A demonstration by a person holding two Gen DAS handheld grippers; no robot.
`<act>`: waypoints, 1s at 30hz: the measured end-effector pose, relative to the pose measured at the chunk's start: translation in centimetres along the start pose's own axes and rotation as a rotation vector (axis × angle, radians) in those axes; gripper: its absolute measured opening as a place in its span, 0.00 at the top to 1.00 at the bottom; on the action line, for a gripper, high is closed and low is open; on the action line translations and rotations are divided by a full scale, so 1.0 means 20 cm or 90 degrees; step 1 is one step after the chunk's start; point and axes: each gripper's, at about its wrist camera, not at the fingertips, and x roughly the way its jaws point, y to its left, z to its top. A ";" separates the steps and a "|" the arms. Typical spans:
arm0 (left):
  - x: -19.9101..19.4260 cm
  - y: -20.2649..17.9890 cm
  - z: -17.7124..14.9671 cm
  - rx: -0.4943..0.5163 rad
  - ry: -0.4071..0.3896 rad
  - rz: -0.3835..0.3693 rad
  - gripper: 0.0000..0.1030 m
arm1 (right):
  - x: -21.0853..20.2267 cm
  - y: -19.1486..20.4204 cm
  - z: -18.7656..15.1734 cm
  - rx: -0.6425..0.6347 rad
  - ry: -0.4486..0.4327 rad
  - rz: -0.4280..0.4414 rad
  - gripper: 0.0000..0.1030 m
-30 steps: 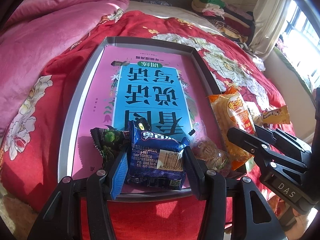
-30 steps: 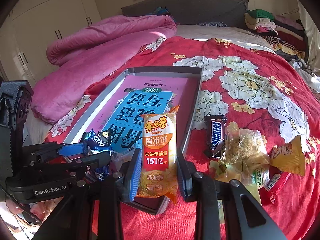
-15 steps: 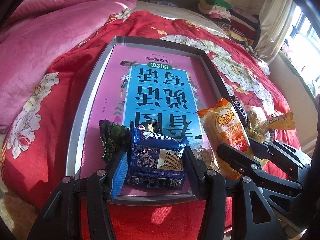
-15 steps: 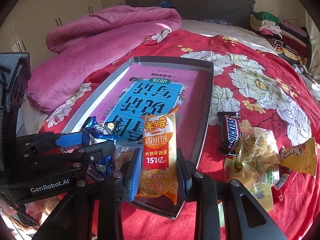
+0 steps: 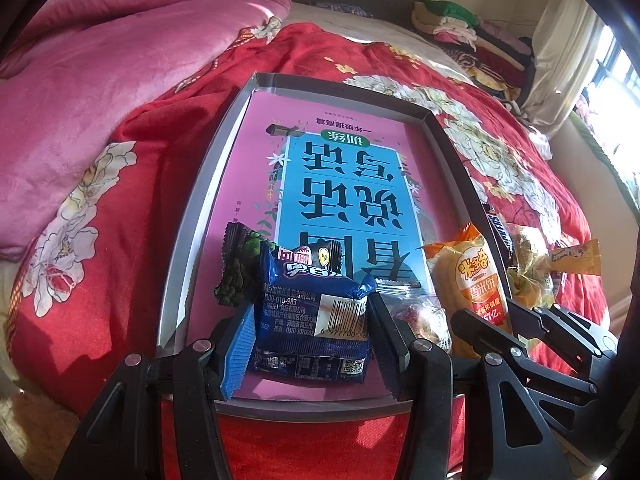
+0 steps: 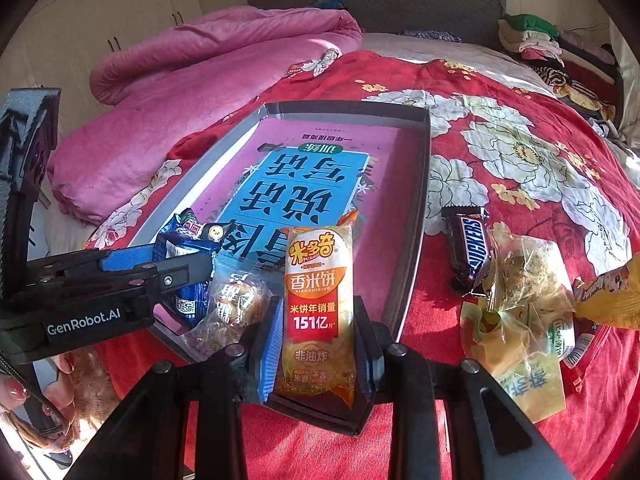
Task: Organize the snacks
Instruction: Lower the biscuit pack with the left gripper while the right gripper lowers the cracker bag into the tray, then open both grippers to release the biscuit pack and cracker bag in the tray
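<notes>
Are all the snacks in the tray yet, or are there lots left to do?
Partly. A green packet and a clear-wrapped snack lie in the tray. The left hand-held gripper holds a blue packet, the right a rice cracker pack. The Snickers and other wrappers remain outside.

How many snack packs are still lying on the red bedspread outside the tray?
4 that I can make out: a Snickers bar, a clear bag, a yellow pack and an orange wrapper. A red-edged packet underneath may be a fifth.
</notes>
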 end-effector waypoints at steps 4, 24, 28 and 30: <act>0.00 0.00 0.00 0.006 -0.005 0.005 0.46 | -0.01 -0.01 -0.01 0.002 -0.002 0.002 0.68; -0.01 0.01 0.01 -0.004 -0.013 -0.006 0.46 | -0.05 -0.03 -0.02 0.010 -0.011 0.029 0.68; -0.02 0.01 0.00 -0.003 -0.015 -0.007 0.46 | -0.07 -0.03 -0.02 0.009 -0.017 0.039 0.68; -0.02 0.01 0.01 -0.004 -0.018 -0.009 0.46 | -0.08 -0.02 -0.02 0.004 -0.021 0.041 0.68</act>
